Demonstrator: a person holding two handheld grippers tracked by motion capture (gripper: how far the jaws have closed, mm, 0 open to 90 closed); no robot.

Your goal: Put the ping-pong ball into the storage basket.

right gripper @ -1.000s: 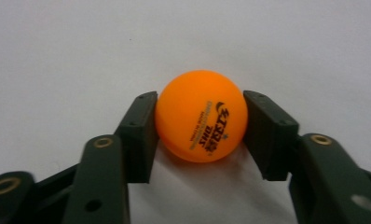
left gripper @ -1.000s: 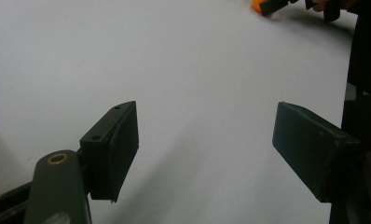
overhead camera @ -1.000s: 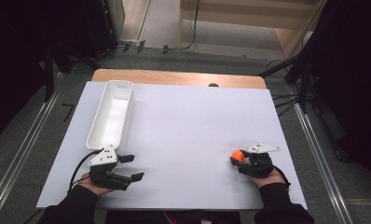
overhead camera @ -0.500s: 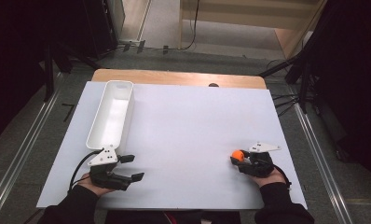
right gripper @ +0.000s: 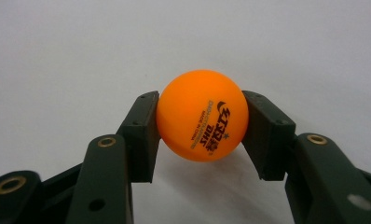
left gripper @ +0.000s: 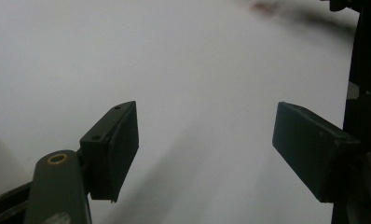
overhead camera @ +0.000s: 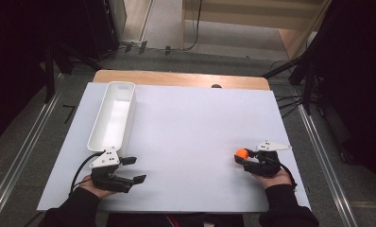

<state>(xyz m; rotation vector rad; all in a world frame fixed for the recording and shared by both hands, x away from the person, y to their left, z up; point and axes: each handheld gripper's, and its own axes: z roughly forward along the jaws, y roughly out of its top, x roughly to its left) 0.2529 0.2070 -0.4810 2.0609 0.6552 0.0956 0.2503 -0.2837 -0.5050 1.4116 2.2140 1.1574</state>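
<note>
Bare white tabletop (overhead camera: pixel 195 142) lay around the right gripper (overhead camera: pixel 245 158) pinching a glossy orange printed ping-pong ball (right gripper: pixel 202 115); the left gripper (overhead camera: pixel 132 170) was spread.

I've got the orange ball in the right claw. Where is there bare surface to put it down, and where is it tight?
The white tabletop is bare between the white bin and the right claw holding the orange ball, up to the far wooden edge. It is tightest at the near left, where the open left claw sits just below the bin's end.

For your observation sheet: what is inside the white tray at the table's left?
The tray looks empty: its white floor and walls show from the high view, with nothing lying in it. The ball is elsewhere, clamped in the right gripper.
</note>
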